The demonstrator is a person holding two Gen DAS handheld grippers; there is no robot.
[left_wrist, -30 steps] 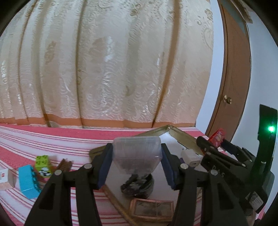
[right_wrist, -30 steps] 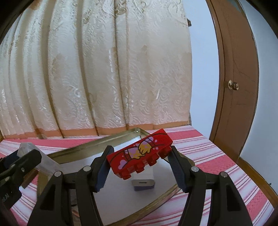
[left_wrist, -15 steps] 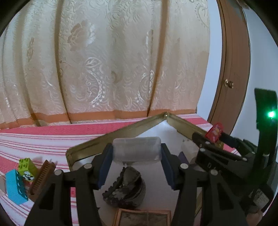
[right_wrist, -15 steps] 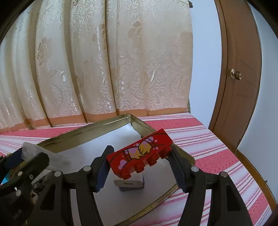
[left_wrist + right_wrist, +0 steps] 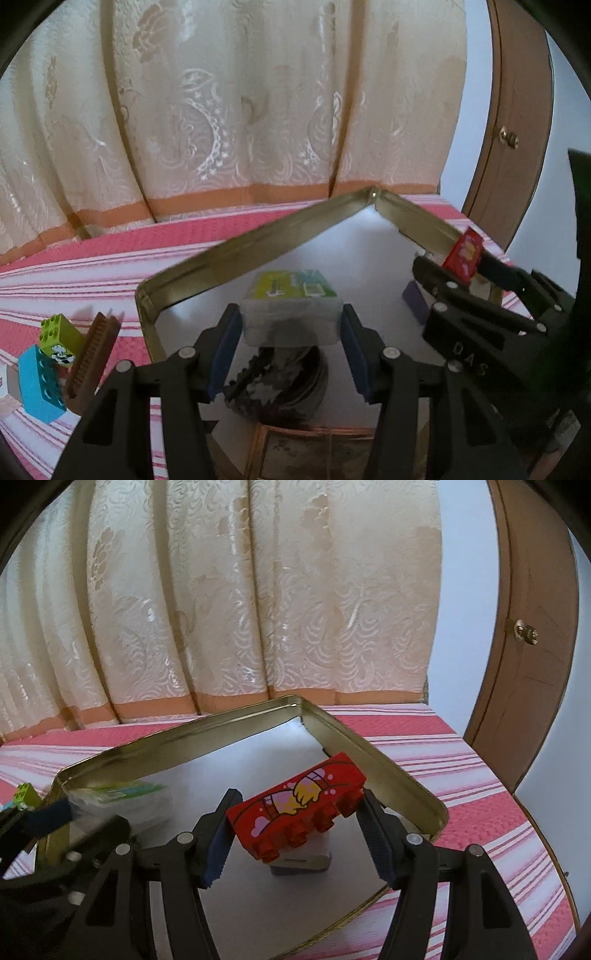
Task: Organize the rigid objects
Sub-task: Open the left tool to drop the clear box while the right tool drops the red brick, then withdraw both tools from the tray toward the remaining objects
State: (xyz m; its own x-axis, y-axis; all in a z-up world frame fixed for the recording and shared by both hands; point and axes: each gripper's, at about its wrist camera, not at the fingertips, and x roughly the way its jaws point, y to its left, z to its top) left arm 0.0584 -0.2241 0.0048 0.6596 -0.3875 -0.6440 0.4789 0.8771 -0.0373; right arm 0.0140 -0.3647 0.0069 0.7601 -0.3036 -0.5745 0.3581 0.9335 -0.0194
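My left gripper (image 5: 291,341) is shut on a clear plastic case with a green label (image 5: 291,308), held above the gold metal tray (image 5: 258,240). Below the case, inside the tray, lie a dark hair clip (image 5: 280,387) and a copper-framed card (image 5: 314,454). My right gripper (image 5: 295,819) is shut on a red toy brick with a cartoon print (image 5: 299,801), hanging over the tray's (image 5: 388,771) right side, just above a white charger block (image 5: 303,860). In the left wrist view the right gripper (image 5: 461,266) with its red brick (image 5: 463,253) shows at the right.
Left of the tray, on the red striped cloth (image 5: 74,266), sit a green brick (image 5: 59,338), a blue brick (image 5: 37,384) and a brown comb (image 5: 92,354). A cream curtain (image 5: 258,590) hangs behind. A wooden door (image 5: 535,646) stands at the right.
Both grippers have come forward and lower over the tray, tipping downward. The case's green label now shows. Each still holds its object.
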